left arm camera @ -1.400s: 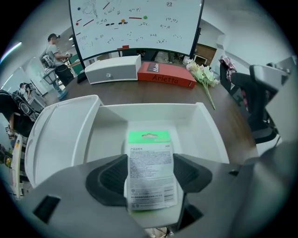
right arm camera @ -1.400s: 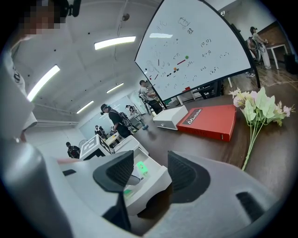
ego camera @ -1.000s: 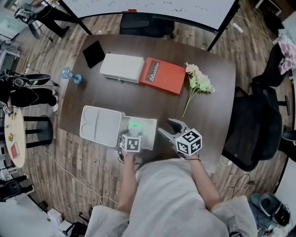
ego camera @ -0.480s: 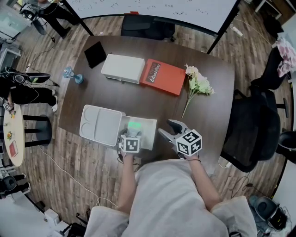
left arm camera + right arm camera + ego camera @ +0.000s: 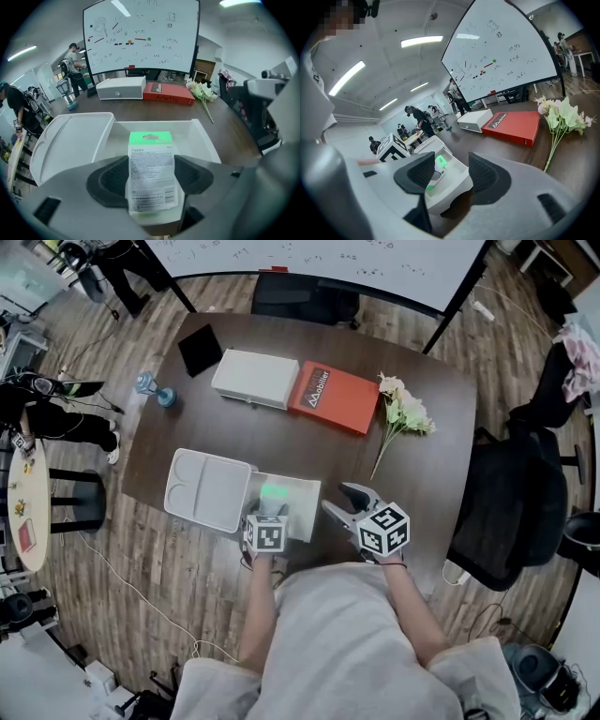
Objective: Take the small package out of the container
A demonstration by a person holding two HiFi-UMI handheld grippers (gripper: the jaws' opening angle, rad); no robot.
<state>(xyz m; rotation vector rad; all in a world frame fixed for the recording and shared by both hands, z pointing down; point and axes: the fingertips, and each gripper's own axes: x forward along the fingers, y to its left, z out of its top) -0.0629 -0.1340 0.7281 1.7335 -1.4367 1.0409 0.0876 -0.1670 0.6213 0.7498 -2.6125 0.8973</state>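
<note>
Package [image 5: 151, 173] stands over the open container [image 5: 202, 137], not clear yet, long axis running straight out along my left gripper [image 5: 151, 179], fingers [image 5: 108, 177] clamped on its sides. Right gripper [image 5: 451, 174] hangs nearby to the right, fingers apart, empty.

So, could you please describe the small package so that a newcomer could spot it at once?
On the dark table, find the open white container at the near edge. The small package is in it, gripped between the jaws of the left gripper. It is the only thing with a bright green top and a white printed label.
</note>
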